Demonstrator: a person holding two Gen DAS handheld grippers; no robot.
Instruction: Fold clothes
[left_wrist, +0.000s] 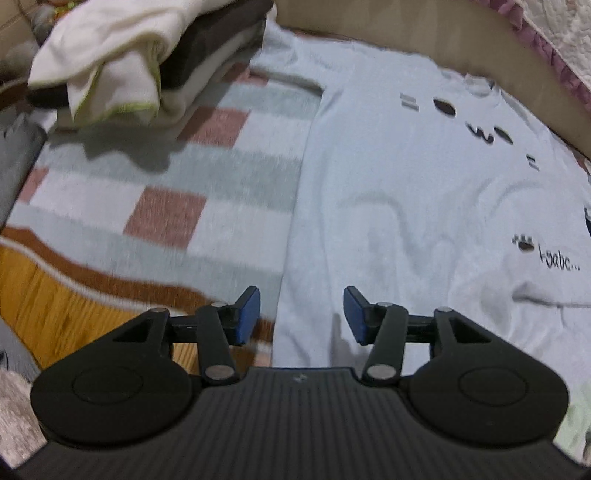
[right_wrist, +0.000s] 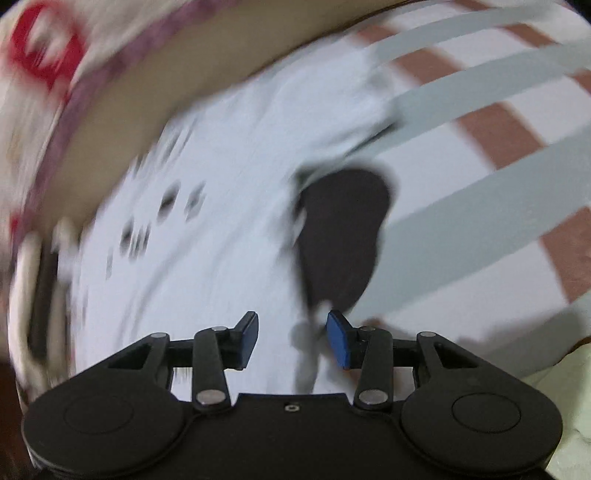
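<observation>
Landmark: white T-shirt (left_wrist: 424, 206), spread face up on a checked blanket (left_wrist: 177, 192), print showing, only shallow creases.
Shirt condition: lies flat, body open, no fold in it that the left view shows; fits a garment laid out for folding.
Left tongs (left_wrist: 301, 314): jaws wide, nothing between them, hovering at the shirt's near side edge; one finger sits over blanket, the other over cloth, likely lined up to pinch that edge.
Right tongs (right_wrist: 291, 338): jaws apart, empty, low over the shirt's other edge; view badly smeared, so contact with cloth cannot be told.
Dark patch (right_wrist: 343, 240): beside the shirt's edge, just ahead of the right tongs; too blurred to name.
Stack (left_wrist: 147, 55): folded clothes beyond the shirt's far corner, probably kept clear of the working space.
</observation>
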